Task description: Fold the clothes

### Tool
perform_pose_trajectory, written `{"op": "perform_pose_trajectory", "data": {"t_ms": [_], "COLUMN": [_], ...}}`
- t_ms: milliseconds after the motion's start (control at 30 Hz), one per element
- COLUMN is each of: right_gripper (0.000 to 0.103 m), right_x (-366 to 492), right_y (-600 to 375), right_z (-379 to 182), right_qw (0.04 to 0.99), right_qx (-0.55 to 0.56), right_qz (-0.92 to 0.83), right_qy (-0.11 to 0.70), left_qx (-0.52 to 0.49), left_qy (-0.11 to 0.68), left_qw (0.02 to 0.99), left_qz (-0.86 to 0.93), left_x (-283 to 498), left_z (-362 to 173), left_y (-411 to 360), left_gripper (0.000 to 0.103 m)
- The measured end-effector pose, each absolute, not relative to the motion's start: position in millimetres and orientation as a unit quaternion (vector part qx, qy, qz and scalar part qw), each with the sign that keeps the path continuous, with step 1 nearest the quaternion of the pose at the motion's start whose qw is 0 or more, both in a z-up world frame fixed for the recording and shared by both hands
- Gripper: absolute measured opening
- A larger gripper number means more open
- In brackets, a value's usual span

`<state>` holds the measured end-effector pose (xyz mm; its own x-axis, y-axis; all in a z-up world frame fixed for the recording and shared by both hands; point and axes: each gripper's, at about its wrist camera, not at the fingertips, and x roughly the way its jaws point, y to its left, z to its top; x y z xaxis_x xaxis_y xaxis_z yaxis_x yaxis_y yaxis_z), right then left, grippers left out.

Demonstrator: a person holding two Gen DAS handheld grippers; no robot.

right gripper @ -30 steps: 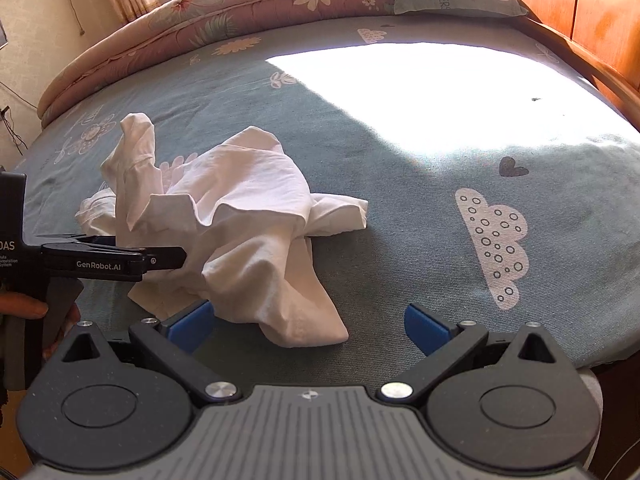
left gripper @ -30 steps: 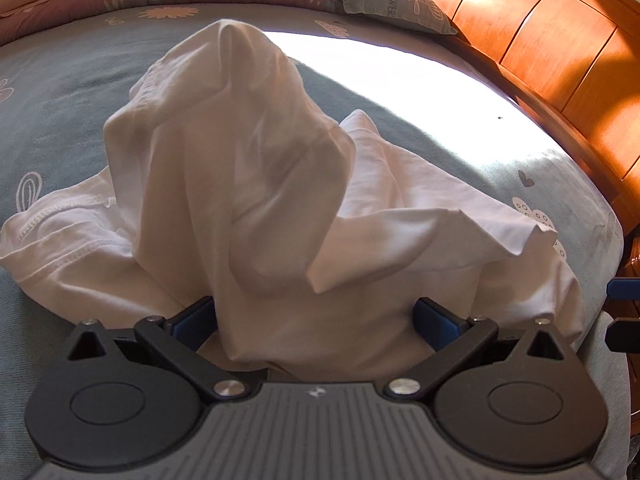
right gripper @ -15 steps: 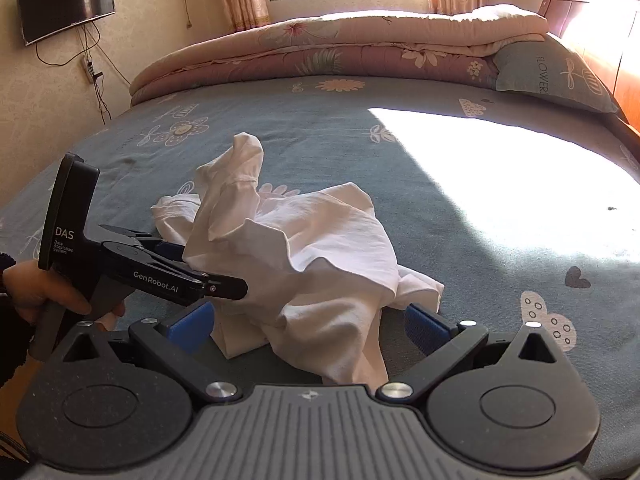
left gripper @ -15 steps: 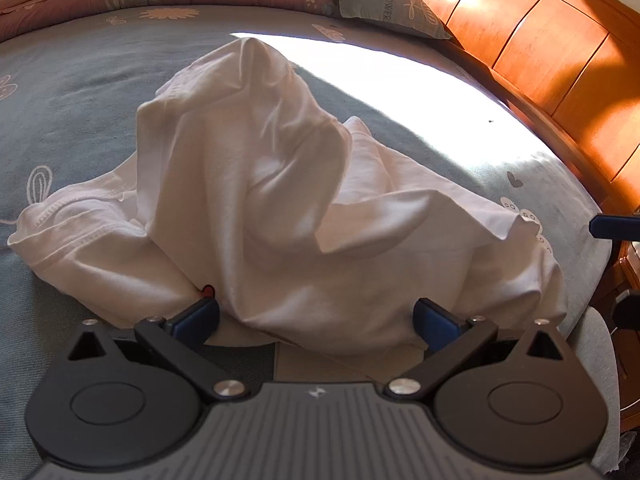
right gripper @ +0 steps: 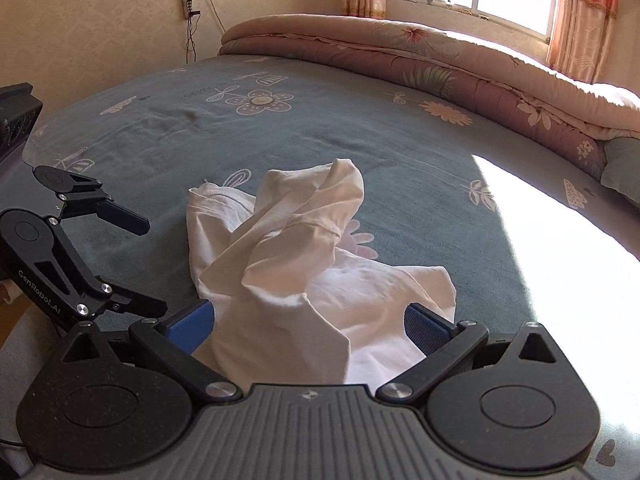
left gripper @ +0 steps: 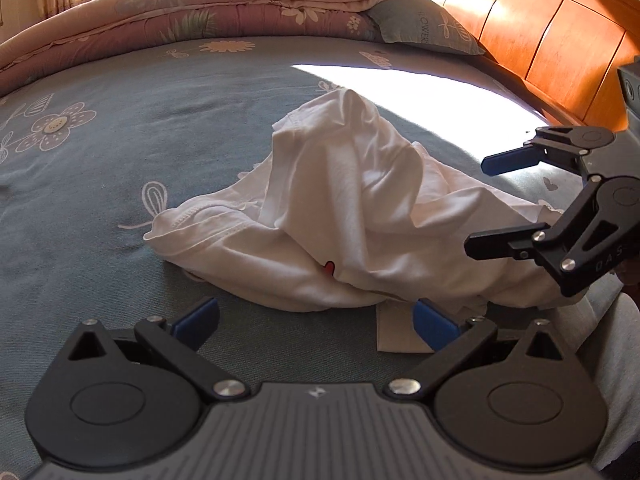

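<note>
Near the front edge of the bed (left gripper: 100, 208), heaped: white garment (left gripper: 360, 216), bunched and twisted, one part standing up in a peak toward the middle of the bed, a stitched hem trailing toward the left side, a small red mark showing low among the folds. Not one fold made yet; nothing spread flat, no sleeve or edge lined up. By the look of it, barely begun.

Left hand-held gripper (left gripper: 316, 320): fingers wide apart, empty, poised just short of the near edge of the heap, its right blue pad close against a loose flap of cloth, whether touching cannot be told. Right hand-held gripper (right gripper: 308, 328): fingers spread too, clamped on nothing, cloth lying between them or just beyond; contact cannot be told from either view. Seen from the left wrist, hovering at the right end of the heap.

Left to do, judging from the heap: find two corners or the shoulders, lift and shake out, lay flat on the blue sheet, then fold. Rolled quilt (right gripper: 400, 52) along the far edge, well apart.
</note>
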<state>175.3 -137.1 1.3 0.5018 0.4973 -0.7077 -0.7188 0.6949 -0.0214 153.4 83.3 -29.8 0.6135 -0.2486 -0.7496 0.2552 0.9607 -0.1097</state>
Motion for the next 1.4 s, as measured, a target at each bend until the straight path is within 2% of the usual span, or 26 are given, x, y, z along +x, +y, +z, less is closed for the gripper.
{"op": "perform_pose_trajectory", "data": {"t_ms": [167, 333, 433, 567, 633, 700, 833, 900, 1000, 1233, 1300, 1400], "right_gripper": [0.103, 0.103, 0.103, 0.097, 0.084, 0.062, 0.041, 0.017, 0.013, 0.012, 0.007, 0.007], "right_x": [207.8, 219.0, 213.9, 189.3, 184.3, 189.4, 195.0, 190.0, 191.0, 227.1, 241.2, 268.7], "right_y": [-132.4, -150.5, -141.2, -136.4, -133.9, -128.9, -126.4, -123.3, -126.4, -168.5, -182.7, -210.3], "right_z": [-43.3, -53.2, -46.3, -19.2, -8.7, -13.0, -17.7, -13.8, -4.0, 13.0, 13.5, 15.8], "right_qw": [0.815, 0.798, 0.801, 0.818, 0.821, 0.816, 0.807, 0.807, 0.819, 0.853, 0.863, 0.875], "right_qx": [-0.146, -0.104, -0.131, -0.172, -0.191, -0.220, -0.214, -0.227, -0.236, -0.225, -0.238, -0.231], "right_qz": [0.369, 0.391, 0.372, 0.383, 0.389, 0.379, 0.394, 0.399, 0.382, 0.316, 0.280, 0.233], "right_qy": [0.422, 0.446, 0.450, 0.392, 0.371, 0.376, 0.385, 0.372, 0.357, 0.350, 0.348, 0.355], "left_qx": [-0.004, 0.002, 0.009, 0.014, 0.014, 0.014, 0.015, 0.016, 0.020, 0.017, 0.016, 0.014], "left_qy": [0.414, 0.416, 0.420, 0.413, 0.411, 0.412, 0.408, 0.408, 0.411, 0.413, 0.418, 0.420], "left_qw": [0.900, 0.899, 0.897, 0.898, 0.898, 0.898, 0.899, 0.897, 0.897, 0.896, 0.894, 0.894], "left_qz": [-0.134, -0.139, -0.140, -0.151, -0.155, -0.154, -0.161, -0.166, -0.162, -0.163, -0.160, -0.156], "left_x": [152.1, 153.8, 155.0, 151.0, 150.5, 151.1, 149.4, 149.7, 152.9, 166.0, 171.8, 180.1], "left_z": [-31.9, -39.5, -43.4, -41.0, -40.3, -40.2, -36.9, -35.9, -35.8, -36.5, -38.0, -39.7], "left_y": [92.3, 91.7, 87.2, 82.6, 81.1, 79.1, 76.3, 75.8, 73.9, 71.7, 72.0, 72.4], "left_gripper": [0.102, 0.102, 0.102, 0.102, 0.102, 0.102, 0.102, 0.102, 0.102, 0.102, 0.102, 0.102]}}
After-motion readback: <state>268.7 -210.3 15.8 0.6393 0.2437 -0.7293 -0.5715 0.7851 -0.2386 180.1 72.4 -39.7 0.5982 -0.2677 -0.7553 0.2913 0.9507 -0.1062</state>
